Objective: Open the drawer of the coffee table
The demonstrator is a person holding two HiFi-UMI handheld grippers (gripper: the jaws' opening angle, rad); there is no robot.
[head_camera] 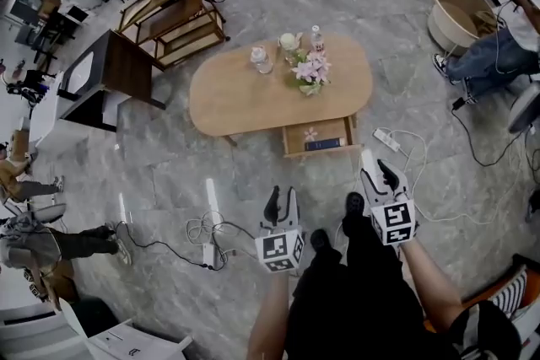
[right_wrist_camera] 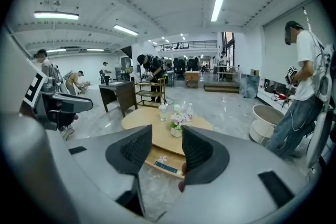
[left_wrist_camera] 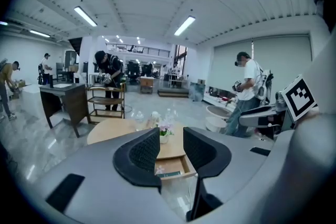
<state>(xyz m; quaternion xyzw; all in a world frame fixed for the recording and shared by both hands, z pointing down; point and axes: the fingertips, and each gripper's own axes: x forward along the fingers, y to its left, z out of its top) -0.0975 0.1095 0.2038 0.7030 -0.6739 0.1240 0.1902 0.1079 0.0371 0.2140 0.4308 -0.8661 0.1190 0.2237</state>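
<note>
The oval wooden coffee table (head_camera: 228, 97) stands on the grey marble floor ahead of me. Its drawer (head_camera: 318, 137) is pulled out at the near side, with a small flower and a dark flat item inside. Both gripper views show the drawer (left_wrist_camera: 170, 165) (right_wrist_camera: 163, 162) between the jaws at a distance. My left gripper (head_camera: 283, 198) (left_wrist_camera: 171, 149) hangs well short of the table, open and empty. The right gripper (head_camera: 377, 164) (right_wrist_camera: 167, 147) is also open and empty, just short of the drawer's right corner.
On the tabletop stand a flower vase (head_camera: 310, 73), a cup (head_camera: 288, 42) and two bottles (head_camera: 260, 59). Cables and power strips (head_camera: 386, 139) lie on the floor. A wooden shelf (head_camera: 173, 17), a dark desk (head_camera: 110, 72), a round tub (head_camera: 460, 13) and several people surround the table.
</note>
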